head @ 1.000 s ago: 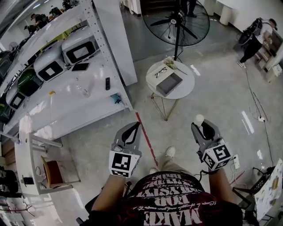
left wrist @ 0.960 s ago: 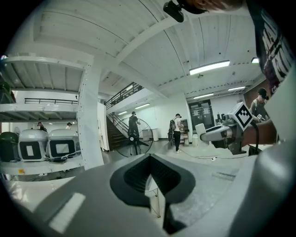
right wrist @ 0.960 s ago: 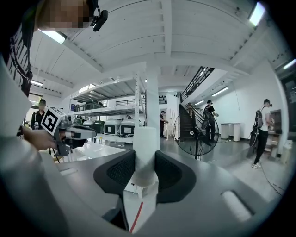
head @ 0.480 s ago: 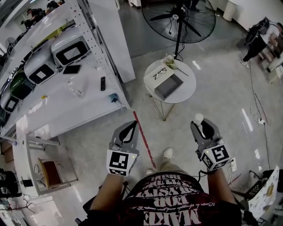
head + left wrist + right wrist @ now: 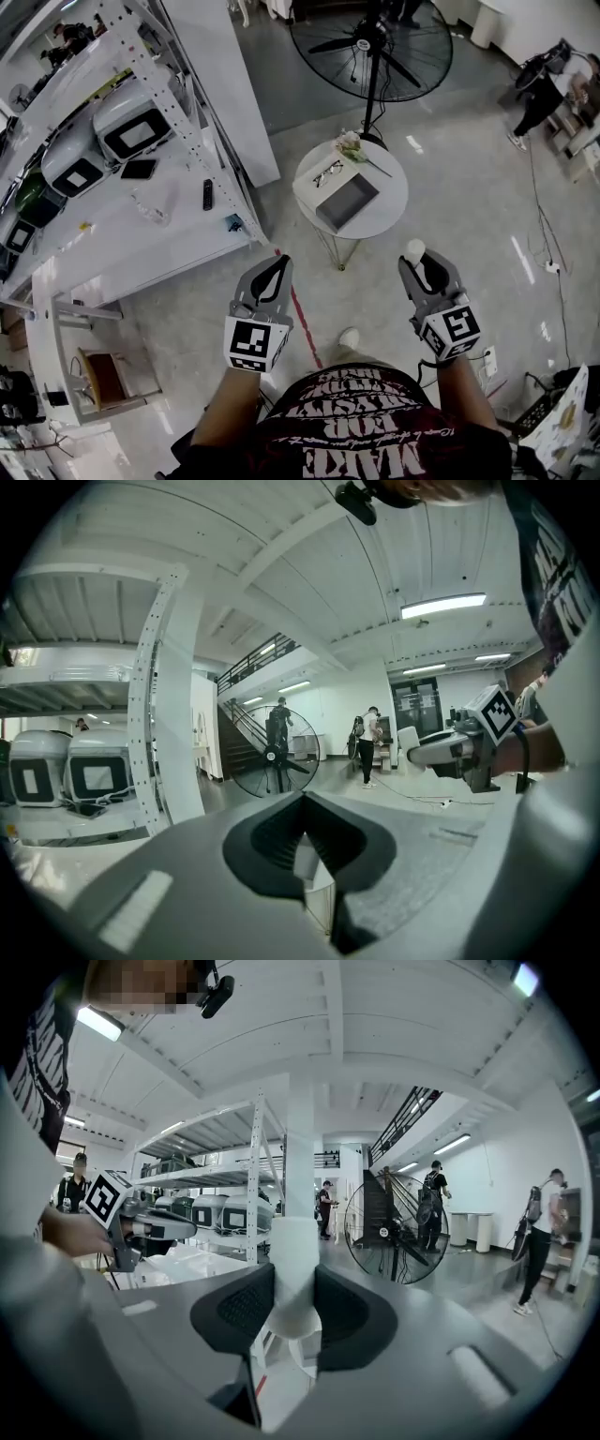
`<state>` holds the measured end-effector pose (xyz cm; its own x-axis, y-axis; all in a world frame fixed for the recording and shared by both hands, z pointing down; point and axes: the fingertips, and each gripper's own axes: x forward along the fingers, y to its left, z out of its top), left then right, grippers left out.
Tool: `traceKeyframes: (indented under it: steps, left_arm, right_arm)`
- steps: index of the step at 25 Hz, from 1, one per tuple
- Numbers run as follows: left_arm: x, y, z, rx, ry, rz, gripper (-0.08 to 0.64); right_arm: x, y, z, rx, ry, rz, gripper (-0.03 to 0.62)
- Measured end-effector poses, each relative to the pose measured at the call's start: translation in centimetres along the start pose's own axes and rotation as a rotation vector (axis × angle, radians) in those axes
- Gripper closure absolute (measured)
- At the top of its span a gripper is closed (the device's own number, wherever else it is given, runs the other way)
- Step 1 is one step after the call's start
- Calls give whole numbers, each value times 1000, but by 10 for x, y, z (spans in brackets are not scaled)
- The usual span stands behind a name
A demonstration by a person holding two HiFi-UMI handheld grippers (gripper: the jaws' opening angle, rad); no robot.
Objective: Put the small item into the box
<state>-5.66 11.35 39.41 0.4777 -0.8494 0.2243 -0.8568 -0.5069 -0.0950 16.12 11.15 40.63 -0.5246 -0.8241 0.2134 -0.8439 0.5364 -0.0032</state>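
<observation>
A grey open box [image 5: 347, 202] lies on a small round white table [image 5: 382, 217] ahead of me, past both grippers. My right gripper [image 5: 419, 259] is shut on a small white cylindrical item [image 5: 413, 249], which stands up between the pads [image 5: 293, 1274] in the right gripper view. The left gripper [image 5: 277, 266] is held level beside it with its jaws together and nothing between them [image 5: 302, 803]. Both grippers hang over the floor, short of the table. Each gripper shows in the other's view, the right gripper [image 5: 459, 748] and the left gripper [image 5: 141, 1227].
Glasses [image 5: 327, 172] and a small bunch of flowers [image 5: 349, 145] share the table with the box. A large floor fan [image 5: 370, 42] stands behind it. A white shelving rack [image 5: 122, 187] with appliances runs along the left. A red floor line [image 5: 298, 305] passes between the grippers.
The table with the box has slid down and left in the head view, nearer to the grippers. Both grippers keep their poses; the right one still holds the white item.
</observation>
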Motion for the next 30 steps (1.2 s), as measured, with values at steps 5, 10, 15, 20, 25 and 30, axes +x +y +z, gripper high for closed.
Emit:
traceKeyframes:
  steps: [5,10,15,20,25,30]
  left_arm:
    - [31,-8,20,11,-9,14,560]
    - [52,-14,30,16,-8,28,560]
    - [63,-16,37,23,-6,34,560]
    - [69,-8,44,2,-26,61,560]
    - [73,-8,32,13,3,27,560]
    - [79,7,27,21,9,18,560]
  right_arm:
    - [6,-37,10,4,-32,9,439]
    - [10,-67,6,11,-33,13,439]
    - [13,-84,2,21,-21,11,439]
    - [19,-93,1,-21,30,17,439]
    - [26,-90,0,-36,30,18,439]
    - [50,-91,-6,-15,39,11,439]
